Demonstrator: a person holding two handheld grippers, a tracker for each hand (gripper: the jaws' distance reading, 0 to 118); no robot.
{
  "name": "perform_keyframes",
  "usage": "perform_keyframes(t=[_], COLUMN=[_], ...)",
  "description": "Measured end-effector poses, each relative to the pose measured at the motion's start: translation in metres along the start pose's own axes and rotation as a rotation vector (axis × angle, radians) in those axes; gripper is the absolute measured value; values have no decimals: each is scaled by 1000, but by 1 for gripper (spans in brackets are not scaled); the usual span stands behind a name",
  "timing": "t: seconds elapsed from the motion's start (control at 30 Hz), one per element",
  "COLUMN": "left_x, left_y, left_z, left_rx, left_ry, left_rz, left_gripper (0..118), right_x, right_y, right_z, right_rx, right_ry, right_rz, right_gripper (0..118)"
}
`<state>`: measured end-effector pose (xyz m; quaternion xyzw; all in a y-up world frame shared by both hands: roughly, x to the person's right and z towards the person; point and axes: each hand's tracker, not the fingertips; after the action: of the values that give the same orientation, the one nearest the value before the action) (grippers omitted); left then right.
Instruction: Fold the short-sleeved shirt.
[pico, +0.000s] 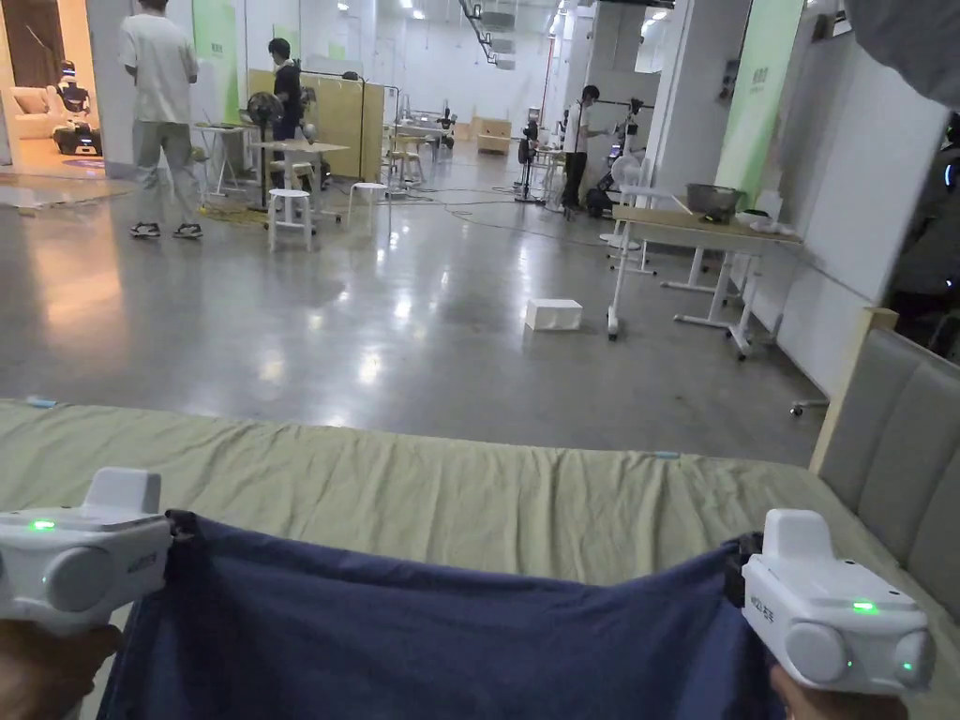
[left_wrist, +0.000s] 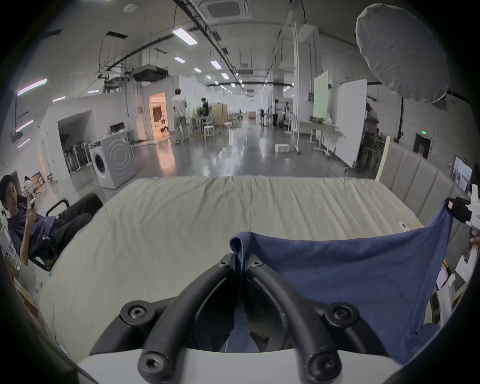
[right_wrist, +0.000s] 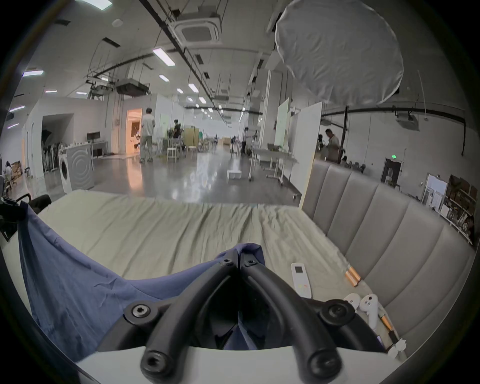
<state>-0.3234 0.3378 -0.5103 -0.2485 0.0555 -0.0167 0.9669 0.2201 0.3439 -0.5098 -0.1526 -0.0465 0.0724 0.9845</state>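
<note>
Shirt (pico: 422, 637) hangs stretched between both clamped tongs.

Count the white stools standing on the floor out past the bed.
2. One white stool stands near the person in light clothes; the other white stool is just right of it. More may be hidden among the far tables.

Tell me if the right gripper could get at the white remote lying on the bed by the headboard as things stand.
Probably not yet. The right gripper has its jaws shut on a corner of the blue shirt, so it is occupied. The white remote lies close beside it on the bed sheet, with nothing between.
</note>
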Motion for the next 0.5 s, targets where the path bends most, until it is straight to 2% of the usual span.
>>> perform_keyframes(t=[0.2, 0.5], left_x=[-9, -13], left_y=[47, 125], left_z=[47, 67], left_rx=[85, 153], left_ry=[18, 46], left_rz=[-8, -16], left_gripper=[6, 6], right_x=[-2, -4], right_y=[63, 143], right_z=[39, 33], right_rx=[154, 212], right_ry=[-7, -32], right_rz=[29, 20], right_gripper=[1, 1])
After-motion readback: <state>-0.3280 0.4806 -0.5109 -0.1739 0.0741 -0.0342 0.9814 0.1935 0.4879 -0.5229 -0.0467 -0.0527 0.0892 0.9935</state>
